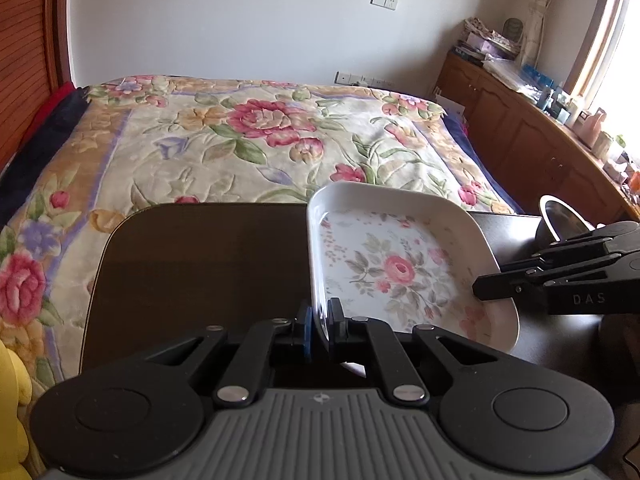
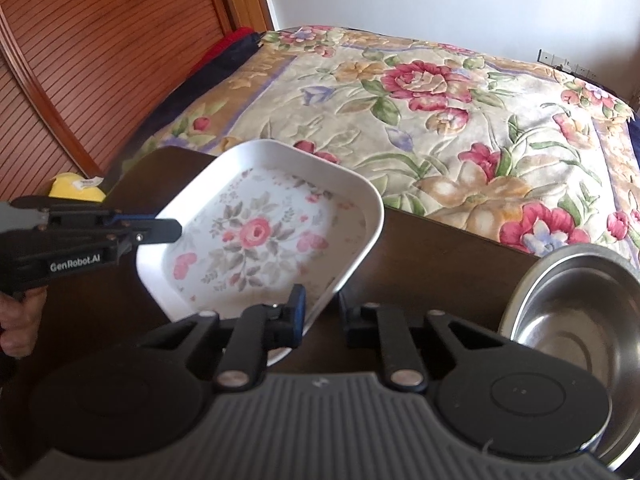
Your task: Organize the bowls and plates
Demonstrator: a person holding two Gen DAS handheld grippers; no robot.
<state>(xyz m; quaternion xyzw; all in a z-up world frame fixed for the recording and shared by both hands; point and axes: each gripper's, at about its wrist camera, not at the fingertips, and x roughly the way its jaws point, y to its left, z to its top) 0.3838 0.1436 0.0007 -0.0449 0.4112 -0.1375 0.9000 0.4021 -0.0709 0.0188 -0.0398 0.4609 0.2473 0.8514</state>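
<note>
**Both tools on the floral tray**

Your square white tray (image 1: 400,264) with rounded corners and a pink rose print sits over the dark brown wooden desk (image 1: 200,264), tilted, with its far edge reaching out past the desk toward the bed. Your left tool (image 1: 322,326) is clenched on the tray's near rim: the blue-padded finger sits on the outside of the wall and the other black finger inside it, the rim pinched between them. Your right tool (image 2: 320,312) has one blue-padded finger inside the tray wall at a near corner and the other finger outside, under the rim; whether the pads press firmly on the rim you cannot tell from the right wrist view, though the left wrist view shows its fingers drawn close together over the tray's right edge.

Just to the right of the tray, a round stainless steel bowl (image 2: 576,320) stands upright on the desk, apart from the tray.

Beyond the desk lies the bed with a cream floral quilt (image 1: 248,136). A yellow soft toy (image 2: 76,188) shows at the desk's left end, and a brown wooden cabinet (image 1: 520,136) cluttered on top runs under the window on the right
</note>
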